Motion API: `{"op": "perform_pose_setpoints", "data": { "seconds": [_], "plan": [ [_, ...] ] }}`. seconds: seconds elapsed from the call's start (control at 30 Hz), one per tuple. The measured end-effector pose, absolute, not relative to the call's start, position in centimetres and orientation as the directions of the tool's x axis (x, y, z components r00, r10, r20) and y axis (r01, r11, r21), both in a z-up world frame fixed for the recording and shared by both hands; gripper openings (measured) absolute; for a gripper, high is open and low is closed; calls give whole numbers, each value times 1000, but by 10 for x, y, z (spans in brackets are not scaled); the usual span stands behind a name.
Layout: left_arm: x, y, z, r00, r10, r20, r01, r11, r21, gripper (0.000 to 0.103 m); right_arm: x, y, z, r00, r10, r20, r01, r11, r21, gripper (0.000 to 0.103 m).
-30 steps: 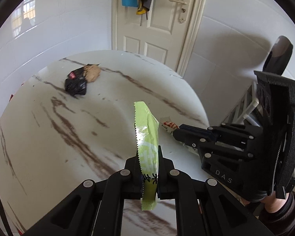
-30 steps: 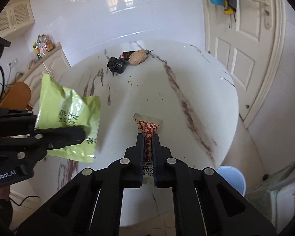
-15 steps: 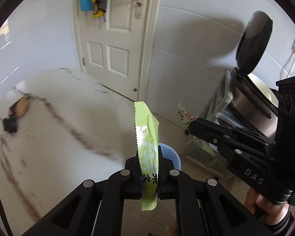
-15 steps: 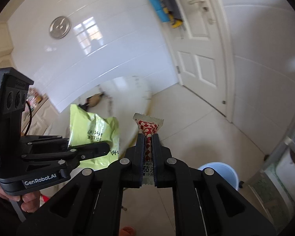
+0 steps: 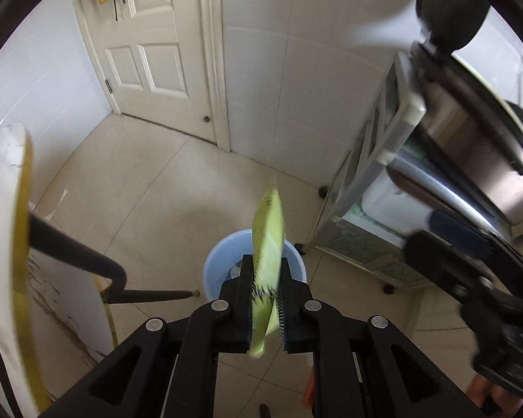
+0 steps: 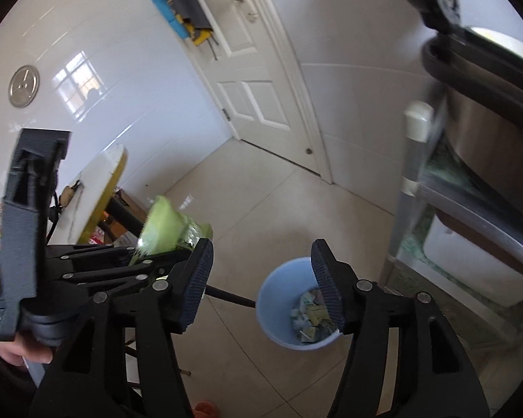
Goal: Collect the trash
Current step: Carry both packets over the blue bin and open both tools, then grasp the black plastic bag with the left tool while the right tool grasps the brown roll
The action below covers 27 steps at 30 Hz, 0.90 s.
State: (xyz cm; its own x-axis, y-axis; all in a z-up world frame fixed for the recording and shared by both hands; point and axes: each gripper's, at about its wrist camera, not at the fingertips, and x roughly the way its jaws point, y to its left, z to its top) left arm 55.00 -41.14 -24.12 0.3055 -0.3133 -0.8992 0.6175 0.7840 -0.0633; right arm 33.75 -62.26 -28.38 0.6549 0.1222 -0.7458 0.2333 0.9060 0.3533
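The left gripper (image 5: 265,299) has its jaws just starting to part around the crinkled lime-green snack wrapper (image 5: 269,244), which hangs above the round pale-blue plastic bin (image 6: 286,308) on the floor. The right gripper (image 6: 261,282) has just opened its jaws, half wide and empty.

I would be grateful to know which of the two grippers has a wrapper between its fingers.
The left gripper: the green wrapper stands between its fingers above the blue bin. The right gripper has just been opening, with nothing between its fingers.
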Motion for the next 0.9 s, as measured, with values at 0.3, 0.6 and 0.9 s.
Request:
{"op": "perform_pose_setpoints", "data": {
  "seconds": [0.3, 0.6, 0.9],
  "plan": [
    [557, -436, -248, 363, -299, -882, 587, 809, -33, 71, 333, -637, -292, 640, 123, -759, 257, 896, 362, 61],
    [529, -383, -201, 453, -365, -813, 559, 827, -60, 74, 332, -600, -249, 681, 112, -724, 182, 931, 316, 65],
    [483, -273, -138, 627, -371, -685, 501, 865, -9, 92, 326, -526, -168, 757, 110, -644, 55, 971, 232, 77]
  ]
}}
